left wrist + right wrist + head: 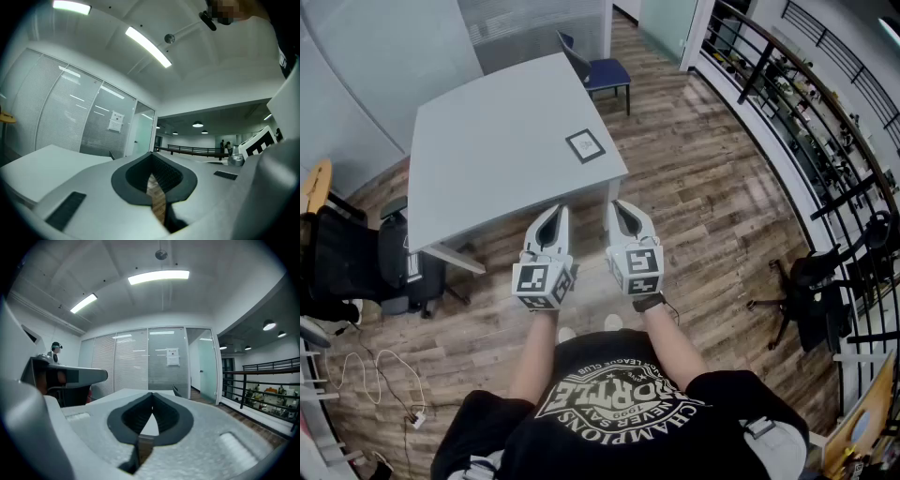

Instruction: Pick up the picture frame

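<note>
Starting closest in, a black printed T-shirt (614,412) is seen at the bottom of the head view, above a wooden floor (712,216). The left gripper (557,210) and the right gripper (620,205) are held out side by side, near each other but apart, and both are pointed roughly level toward the near edge of a grey table (478,150). In the left gripper view the jaws are clenched tip to tip with nothing caught between them, and only floor is seen through the slit lower down. The same is shown in the right gripper view: the jaws are pressed together and empty, with the tabletop seen past them. Neither gripper is touching the table. The picture frame (585,145) is laid flat on the tabletop near the table's right edge, well ahead of the grippers and roughly in line with the gap between them. A black office chair (347,262) is placed at the table's left, with a white cable (380,370) on the floor nearby. A second black chair (820,291) is set beside a black railing (806,103) on the right. A blue chair (602,70) is seen at the table's far corner, with a glass wall (384,47) behind.
</note>
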